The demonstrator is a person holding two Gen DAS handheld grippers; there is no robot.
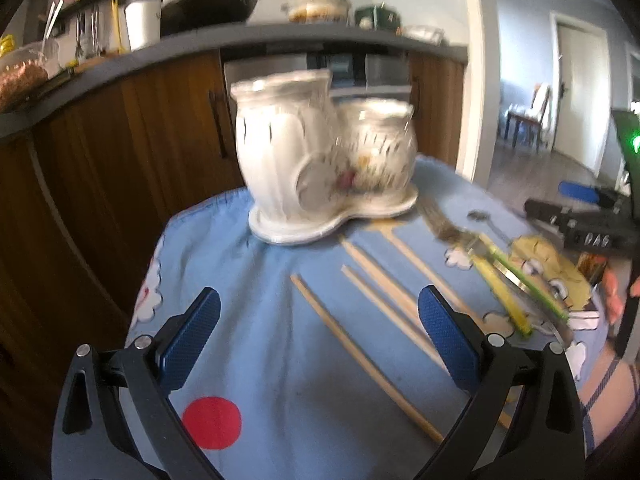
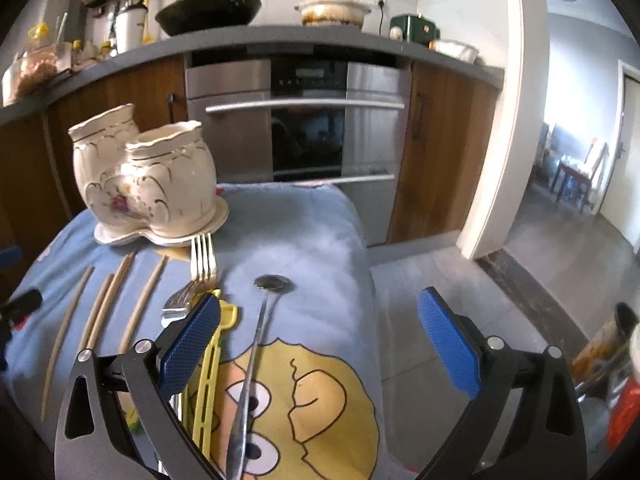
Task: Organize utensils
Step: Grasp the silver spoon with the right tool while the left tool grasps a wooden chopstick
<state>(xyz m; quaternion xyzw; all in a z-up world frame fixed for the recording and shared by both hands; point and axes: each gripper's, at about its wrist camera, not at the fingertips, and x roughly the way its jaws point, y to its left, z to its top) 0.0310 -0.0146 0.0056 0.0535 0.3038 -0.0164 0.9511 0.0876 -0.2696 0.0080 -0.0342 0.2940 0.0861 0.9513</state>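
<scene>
A white ceramic double-pot holder [image 1: 320, 160] stands at the far side of a small table with a blue cartoon cloth [image 1: 260, 300]; it also shows in the right wrist view [image 2: 148, 184]. Several wooden chopsticks [image 1: 360, 344] lie on the cloth, also in the right wrist view [image 2: 108, 312]. Two forks with yellow and green handles [image 1: 504, 280] lie to the right, also in the right wrist view [image 2: 202, 264]. A metal spoon [image 2: 252, 364] lies on the cartoon face. My left gripper [image 1: 320, 320] is open and empty above the chopsticks. My right gripper [image 2: 320, 320] is open and empty above the spoon; it shows at the left wrist view's right edge [image 1: 580, 232].
Wooden kitchen cabinets [image 2: 436, 140] and a steel oven [image 2: 296, 120] stand behind the table. The counter above holds a black wok [image 2: 208, 10] and pots. The table's right edge drops to a grey floor [image 2: 460, 280]. A doorway with a chair [image 2: 576, 176] is at the right.
</scene>
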